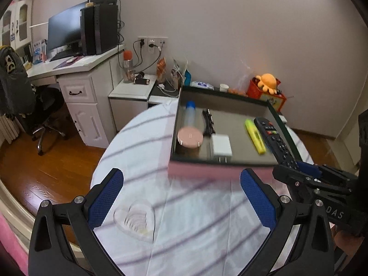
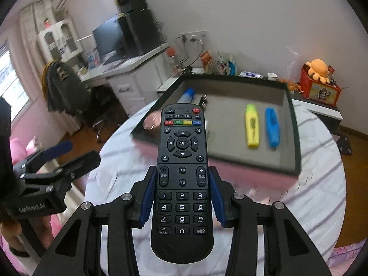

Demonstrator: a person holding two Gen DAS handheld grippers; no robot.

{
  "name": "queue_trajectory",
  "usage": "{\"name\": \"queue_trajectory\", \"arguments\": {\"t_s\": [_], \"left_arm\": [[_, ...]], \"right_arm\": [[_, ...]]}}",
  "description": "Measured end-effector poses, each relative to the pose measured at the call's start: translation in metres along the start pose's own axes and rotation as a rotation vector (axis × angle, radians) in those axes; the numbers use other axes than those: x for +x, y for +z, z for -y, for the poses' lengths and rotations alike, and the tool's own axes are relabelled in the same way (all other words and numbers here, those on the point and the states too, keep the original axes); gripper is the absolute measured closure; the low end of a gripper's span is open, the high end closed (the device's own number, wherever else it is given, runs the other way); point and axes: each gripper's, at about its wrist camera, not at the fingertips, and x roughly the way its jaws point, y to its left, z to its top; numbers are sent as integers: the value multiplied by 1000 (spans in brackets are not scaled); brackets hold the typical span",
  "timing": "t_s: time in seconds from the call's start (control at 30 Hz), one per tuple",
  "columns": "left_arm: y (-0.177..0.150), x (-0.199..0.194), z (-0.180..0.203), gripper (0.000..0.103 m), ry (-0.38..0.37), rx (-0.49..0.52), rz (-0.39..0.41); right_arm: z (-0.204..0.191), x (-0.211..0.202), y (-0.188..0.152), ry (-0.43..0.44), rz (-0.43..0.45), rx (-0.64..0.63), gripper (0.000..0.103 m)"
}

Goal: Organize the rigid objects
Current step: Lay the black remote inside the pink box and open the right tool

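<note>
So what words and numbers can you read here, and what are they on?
"OK": middle button of the remote, held in the right gripper.
"1" to "9" and "0": its number keys.
"DAS": right gripper's body, in the left wrist view.
Small Chinese button labels: too small to read.

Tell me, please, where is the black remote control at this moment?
The black remote control is clamped in the right gripper, in front of the tray. In the left wrist view it shows at the right, beside the yellow highlighter.
</note>
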Motion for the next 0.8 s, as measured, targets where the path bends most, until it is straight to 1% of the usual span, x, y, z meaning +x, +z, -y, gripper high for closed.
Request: {"name": "queue_trajectory", "arguments": {"t_s": [0.07, 0.17, 0.27, 0.37, 0.43, 0.57, 0.73, 0.8], "left_arm": [[11, 11, 1, 0, 1, 2, -8], [25, 30, 2, 0, 2, 17, -18], [32, 43, -3, 0, -10, 20, -29], [37, 56, -10, 0, -3, 26, -43], [39, 61, -13, 0, -5, 32, -51], [42, 69, -18, 0, -19, 37, -60], [41, 76, -16, 0, -42, 47, -76], [40, 76, -14, 0, -51, 52, -80]], "right_arm": [[10, 11, 17, -2, 8, 46, 58], [19, 28, 35, -16, 3, 80, 58], [30, 55, 56, -38, -22, 119, 58], [41, 77, 70, -70, -53, 154, 58], [46, 94, 73, -92, -86, 183, 58], [52, 117, 68, -119, -143, 218, 58], [57, 133, 57, -198, -195, 241, 58], [59, 133, 55, -202, -202, 247, 58]]}}
